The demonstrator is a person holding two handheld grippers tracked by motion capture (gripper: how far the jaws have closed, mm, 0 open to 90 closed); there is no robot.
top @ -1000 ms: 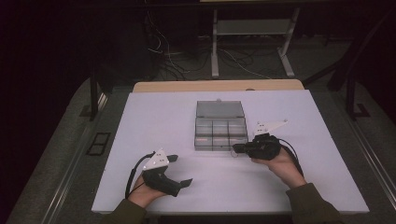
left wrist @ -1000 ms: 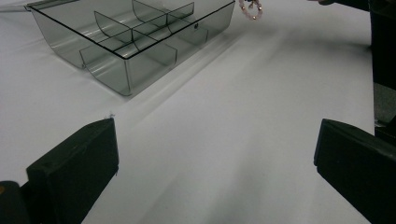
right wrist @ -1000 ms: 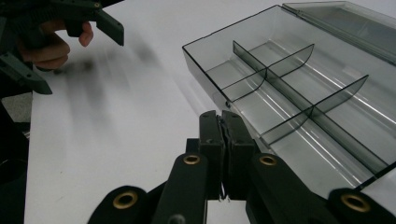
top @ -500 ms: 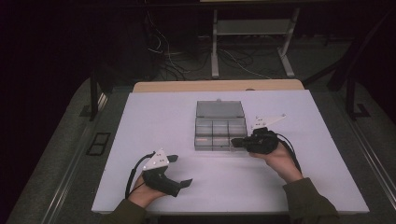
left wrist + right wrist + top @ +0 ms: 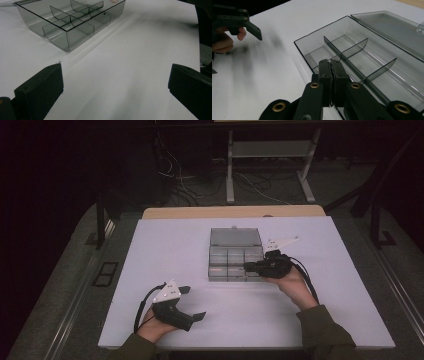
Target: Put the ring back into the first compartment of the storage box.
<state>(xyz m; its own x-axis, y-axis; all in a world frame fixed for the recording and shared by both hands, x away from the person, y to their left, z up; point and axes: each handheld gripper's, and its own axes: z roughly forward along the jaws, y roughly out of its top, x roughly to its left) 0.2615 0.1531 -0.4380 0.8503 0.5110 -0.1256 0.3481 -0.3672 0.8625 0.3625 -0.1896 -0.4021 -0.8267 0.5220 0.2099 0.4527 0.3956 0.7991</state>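
A clear grey compartment box (image 5: 227, 257) lies open mid-table, its lid (image 5: 235, 236) folded flat behind it. My right gripper (image 5: 247, 266) hovers at the box's front right part. In the right gripper view its jaws are pressed together (image 5: 331, 65) above the box (image 5: 362, 57), and I see nothing between them. My left gripper (image 5: 194, 302) rests near the table's front left with its jaws wide apart (image 5: 115, 87) and nothing between them. From there the box (image 5: 70, 22) stands ahead to the left, with a tiny brass-coloured speck (image 5: 113, 1) at its far end.
The white tabletop (image 5: 150, 270) spreads bare around the box, with a wooden edge (image 5: 200, 212) behind it. Beyond the table are a dark floor, cables and a metal stand (image 5: 270, 165). The left hand with its gripper (image 5: 242, 22) appears far left in the right gripper view.
My right gripper has slid a little away from the person and leftward, further over the box's front right part. The left gripper has stayed where it was.
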